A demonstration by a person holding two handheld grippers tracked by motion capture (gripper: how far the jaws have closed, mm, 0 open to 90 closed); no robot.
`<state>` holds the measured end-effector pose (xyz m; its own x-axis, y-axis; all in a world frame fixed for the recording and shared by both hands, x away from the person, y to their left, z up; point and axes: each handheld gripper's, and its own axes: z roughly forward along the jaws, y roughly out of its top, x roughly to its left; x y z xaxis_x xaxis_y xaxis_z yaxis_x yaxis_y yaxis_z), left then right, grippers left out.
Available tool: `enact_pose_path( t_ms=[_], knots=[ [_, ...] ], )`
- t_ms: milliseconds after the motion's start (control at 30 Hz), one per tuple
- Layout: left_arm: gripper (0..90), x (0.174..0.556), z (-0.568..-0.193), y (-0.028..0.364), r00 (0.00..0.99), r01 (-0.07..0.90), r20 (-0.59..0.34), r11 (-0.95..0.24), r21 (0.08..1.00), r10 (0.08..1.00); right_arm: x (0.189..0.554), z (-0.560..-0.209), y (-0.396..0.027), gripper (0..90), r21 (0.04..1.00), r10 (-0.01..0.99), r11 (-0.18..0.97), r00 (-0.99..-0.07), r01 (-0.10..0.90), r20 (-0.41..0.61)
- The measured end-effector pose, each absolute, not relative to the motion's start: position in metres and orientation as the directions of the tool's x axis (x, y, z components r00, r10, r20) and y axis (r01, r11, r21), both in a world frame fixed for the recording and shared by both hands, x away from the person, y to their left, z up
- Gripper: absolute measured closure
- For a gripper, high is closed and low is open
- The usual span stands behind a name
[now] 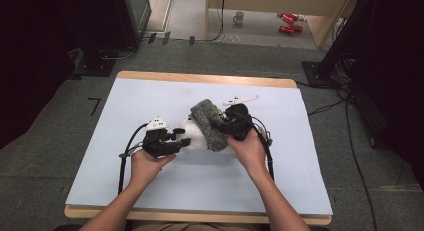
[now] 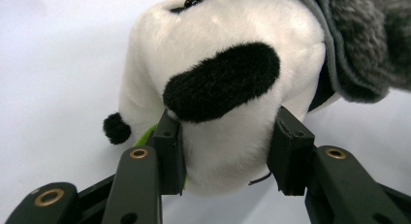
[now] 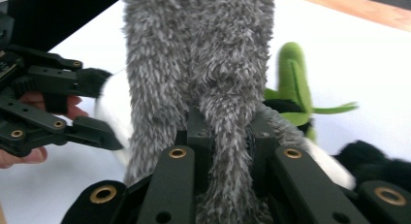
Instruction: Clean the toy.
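Note:
A white plush toy (image 1: 192, 134) with black patches lies mid-table, and a grey fuzzy cloth (image 1: 207, 122) is draped over it. From the left, my left gripper (image 1: 184, 139) is shut on the toy. In the left gripper view, both pads press into the white fur (image 2: 223, 136) beneath a black patch (image 2: 220, 83). My right gripper (image 1: 223, 122) comes in from the right, shut on the cloth. A fold of grey pile (image 3: 228, 117) is pinched between its jaws in the right gripper view. A green plush piece (image 3: 293, 78) sticks out behind the cloth.
A white sheet (image 1: 150, 98) covers the wooden table (image 1: 200, 78), with bare sheet on every side of the toy. On the floor beyond the table stand a mug (image 1: 239, 17) and red cans (image 1: 288, 22). Dark equipment stands (image 1: 340, 56) flank the table.

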<state>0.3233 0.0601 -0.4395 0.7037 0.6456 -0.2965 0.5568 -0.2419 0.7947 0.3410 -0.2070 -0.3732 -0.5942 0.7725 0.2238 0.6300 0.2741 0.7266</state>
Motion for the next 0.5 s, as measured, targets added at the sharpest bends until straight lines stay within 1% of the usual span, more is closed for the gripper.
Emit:
enact_pose_path(
  t_ms=[167,233,300,500],
  knots=[
    [55.1,0.327,-0.442,0.063,0.703,0.566,-0.312,-0.239,0.789,0.639,0.345,-0.369,-0.228,78.0,0.732,0.812,0.224,-0.539,0.643,0.225],
    [55.1,0.326,-0.441,0.062,0.707,0.562,-0.313,-0.236,0.793,0.634,0.348,-0.369,-0.239,78.1,0.731,0.815,0.199,-0.524,0.653,0.246],
    [55.0,0.327,-0.441,0.062,0.708,0.563,-0.317,-0.233,0.793,0.631,0.348,-0.370,-0.242,78.1,0.729,0.815,0.187,-0.519,0.658,0.259],
    [55.0,0.326,-0.441,0.062,0.714,0.560,-0.325,-0.227,0.797,0.621,0.349,-0.369,-0.246,78.1,0.738,0.822,0.191,-0.516,0.647,0.239]
  ],
)
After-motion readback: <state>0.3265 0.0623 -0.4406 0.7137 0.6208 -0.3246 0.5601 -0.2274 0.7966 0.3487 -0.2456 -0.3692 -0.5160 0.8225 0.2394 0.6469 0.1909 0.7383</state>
